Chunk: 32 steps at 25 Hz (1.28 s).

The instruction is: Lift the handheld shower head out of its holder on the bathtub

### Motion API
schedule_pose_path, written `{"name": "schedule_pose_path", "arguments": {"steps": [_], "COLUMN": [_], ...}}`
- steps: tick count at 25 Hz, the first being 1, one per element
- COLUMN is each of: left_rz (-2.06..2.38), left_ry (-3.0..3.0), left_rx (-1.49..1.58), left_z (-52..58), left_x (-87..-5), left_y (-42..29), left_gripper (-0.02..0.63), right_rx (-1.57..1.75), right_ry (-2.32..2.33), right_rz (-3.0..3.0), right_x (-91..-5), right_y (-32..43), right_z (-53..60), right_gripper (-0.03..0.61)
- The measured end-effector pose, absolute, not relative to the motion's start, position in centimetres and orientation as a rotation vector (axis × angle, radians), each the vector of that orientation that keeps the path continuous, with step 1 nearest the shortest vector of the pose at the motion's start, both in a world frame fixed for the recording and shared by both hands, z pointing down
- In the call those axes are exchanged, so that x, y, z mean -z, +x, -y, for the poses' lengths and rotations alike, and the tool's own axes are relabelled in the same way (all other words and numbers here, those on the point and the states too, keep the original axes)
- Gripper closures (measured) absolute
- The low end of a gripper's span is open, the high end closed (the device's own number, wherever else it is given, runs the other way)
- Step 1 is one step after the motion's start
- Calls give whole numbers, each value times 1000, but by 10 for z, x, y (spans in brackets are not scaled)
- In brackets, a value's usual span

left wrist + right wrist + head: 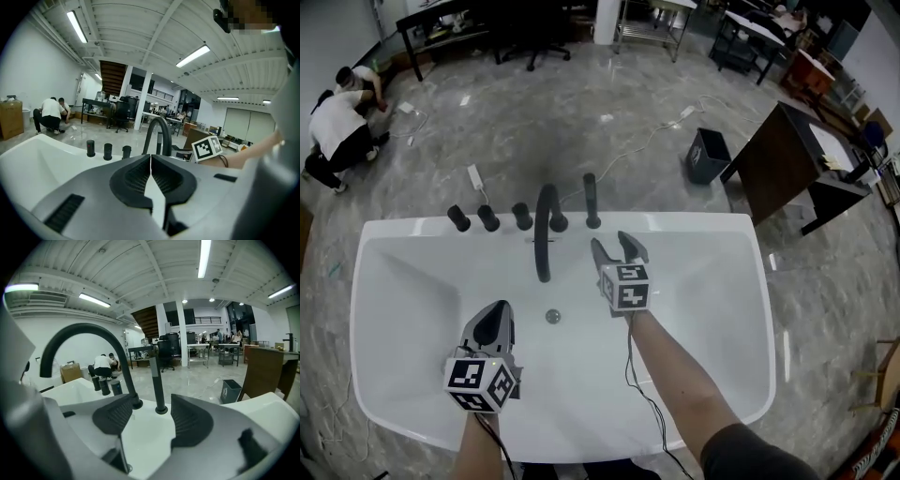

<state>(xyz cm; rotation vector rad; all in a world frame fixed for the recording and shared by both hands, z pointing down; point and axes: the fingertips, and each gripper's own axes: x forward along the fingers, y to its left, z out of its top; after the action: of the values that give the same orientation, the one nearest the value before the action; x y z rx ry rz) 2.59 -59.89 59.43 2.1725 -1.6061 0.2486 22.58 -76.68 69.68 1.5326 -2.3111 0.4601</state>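
The handheld shower head is a slim black rod standing upright in its holder on the far rim of the white bathtub. It stands just right of the arched black spout. My right gripper hovers over the tub just in front of it, open and empty. In the right gripper view the shower head stands beyond the gap of the right gripper, apart from both pads. My left gripper is shut and empty, lower left over the basin. Its tips meet in the left gripper view.
Three black knobs line the rim left of the spout. The drain lies mid-basin. On the marble floor beyond are a power strip with cable, a dark bin, a brown desk and two crouching people.
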Motion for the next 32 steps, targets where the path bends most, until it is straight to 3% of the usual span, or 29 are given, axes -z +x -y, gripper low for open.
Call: {"name": "schedule_pose_path", "arguments": {"steps": [18,19,21,32], "left_rz": [1667,1668,1668,1674], "left_ry": [2117,2114,2105,2114], "left_rx": [-183,-186,-192,-190], "left_z": [662,661,658,632], "left_x": [-637,-639,-643,-611], "left_y": [2,2,1,-5], "left_gripper": [598,598,598,598], "right_rx": [-390,-377,-340,-227], "right_ry": [1501,1500,1490,1498], "right_rz": [2258,2251,2221,2270], "right_x": [-766,-767,-768,-697], "right_y": [186,186,187,196], "right_z": [899,901,903,869], "right_gripper": [314,321,433,437]}}
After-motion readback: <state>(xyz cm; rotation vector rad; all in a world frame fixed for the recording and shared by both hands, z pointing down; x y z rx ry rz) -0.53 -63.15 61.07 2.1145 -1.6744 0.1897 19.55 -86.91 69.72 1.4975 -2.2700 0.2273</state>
